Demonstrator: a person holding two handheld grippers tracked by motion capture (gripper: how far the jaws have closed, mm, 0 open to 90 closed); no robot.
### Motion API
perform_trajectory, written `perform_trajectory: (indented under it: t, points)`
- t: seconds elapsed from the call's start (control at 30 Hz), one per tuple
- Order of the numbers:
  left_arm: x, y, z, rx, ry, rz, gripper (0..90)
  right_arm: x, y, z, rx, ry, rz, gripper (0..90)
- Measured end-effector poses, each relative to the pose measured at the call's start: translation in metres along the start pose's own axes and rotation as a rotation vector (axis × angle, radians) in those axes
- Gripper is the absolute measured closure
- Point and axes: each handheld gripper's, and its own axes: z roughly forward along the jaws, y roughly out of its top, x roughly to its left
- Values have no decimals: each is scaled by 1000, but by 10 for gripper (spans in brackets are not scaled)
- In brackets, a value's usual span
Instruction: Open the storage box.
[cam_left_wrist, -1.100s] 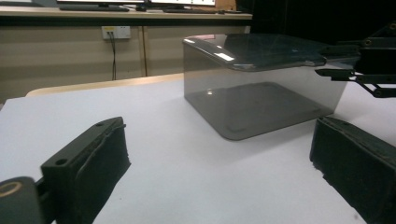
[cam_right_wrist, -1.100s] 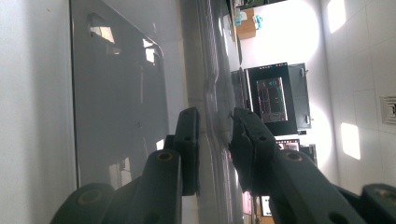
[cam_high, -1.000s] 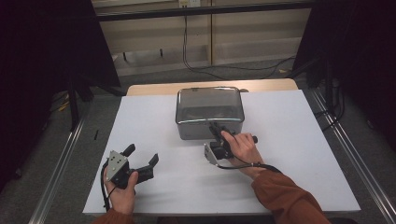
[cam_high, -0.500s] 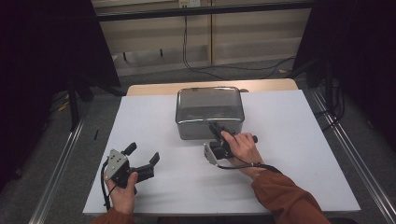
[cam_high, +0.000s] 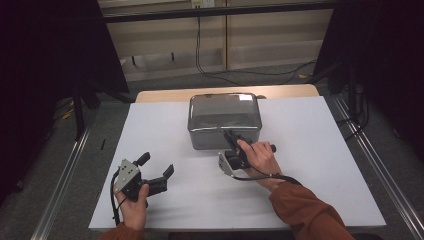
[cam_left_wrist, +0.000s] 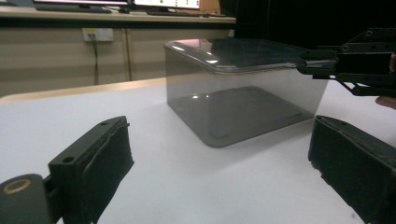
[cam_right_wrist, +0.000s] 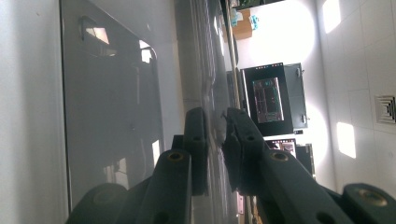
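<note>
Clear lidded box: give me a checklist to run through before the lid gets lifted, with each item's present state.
1. Right tongs closed on the lid edge: ok; the right gripper view shows both jaws pinching the rim.
2. Lid seated flat on the clear box: ok.
3. Left tongs open, apart from the box: ok.
4. Box steadied against sliding: not ok, nothing holds its base.
5. White table cover bare around the box: ok.
6. Latches or clips on the lid: cannot tell.
</note>
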Motion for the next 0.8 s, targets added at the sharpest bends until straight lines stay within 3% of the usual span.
perform_trajectory:
  t: [0.23,0.43,0.57,0.8]
  points:
    - [1,5,7,26,-33,5,47,-1,0,-1,-2,-7,5,796]
    - [3,12,13,2,-64,32,44,-5,0,-1,-6,-12,7,798]
    - [3,15,22,10,-86,28,41,-7,0,-1,-12,-16,13,799]
    - [6,18,34,21,-73,37,31,-12,1,-1,-18,-29,15,804]
